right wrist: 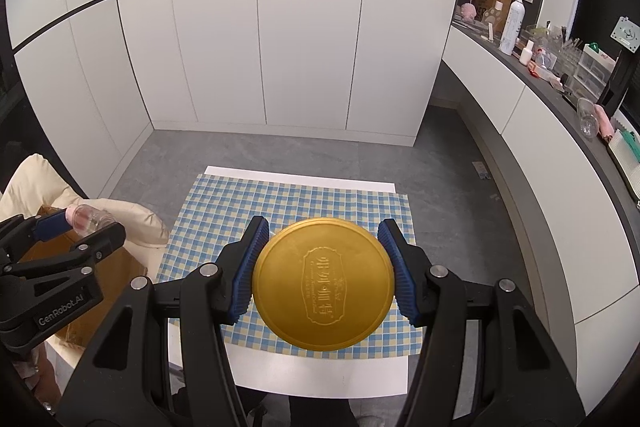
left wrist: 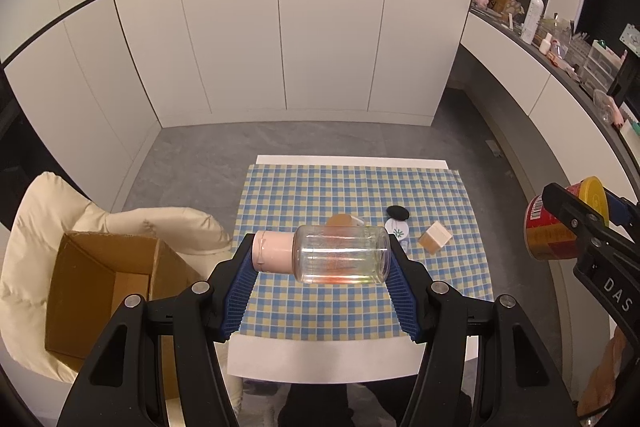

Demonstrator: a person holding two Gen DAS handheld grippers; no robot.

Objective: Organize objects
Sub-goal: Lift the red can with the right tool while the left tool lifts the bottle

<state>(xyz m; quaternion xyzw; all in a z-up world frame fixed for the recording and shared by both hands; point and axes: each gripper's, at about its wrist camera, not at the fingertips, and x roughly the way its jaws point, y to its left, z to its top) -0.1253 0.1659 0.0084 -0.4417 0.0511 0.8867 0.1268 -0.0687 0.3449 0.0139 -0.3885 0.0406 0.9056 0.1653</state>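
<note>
My left gripper (left wrist: pixel 322 257) is shut on a clear jar with a pink lid (left wrist: pixel 340 254), held sideways above the checked cloth (left wrist: pixel 304 195). My right gripper (right wrist: pixel 323 277) is shut on a red can with a yellow lid (right wrist: pixel 323 283), lid facing the camera, above the cloth (right wrist: pixel 224 211). The can also shows at the right of the left wrist view (left wrist: pixel 560 223). The jar shows at the left of the right wrist view (right wrist: pixel 90 219). On the cloth lie a small tan and white box (left wrist: pixel 435 235), a black round object (left wrist: pixel 398 213), a white round lid (left wrist: pixel 397 230) and a brown round object (left wrist: pixel 340 219).
An open cardboard box (left wrist: pixel 100 291) sits on a cream cushioned chair (left wrist: pixel 36 227) left of the table. A counter (left wrist: pixel 560 75) with several bottles and containers runs along the right wall. White cabinets (left wrist: pixel 280 27) stand behind.
</note>
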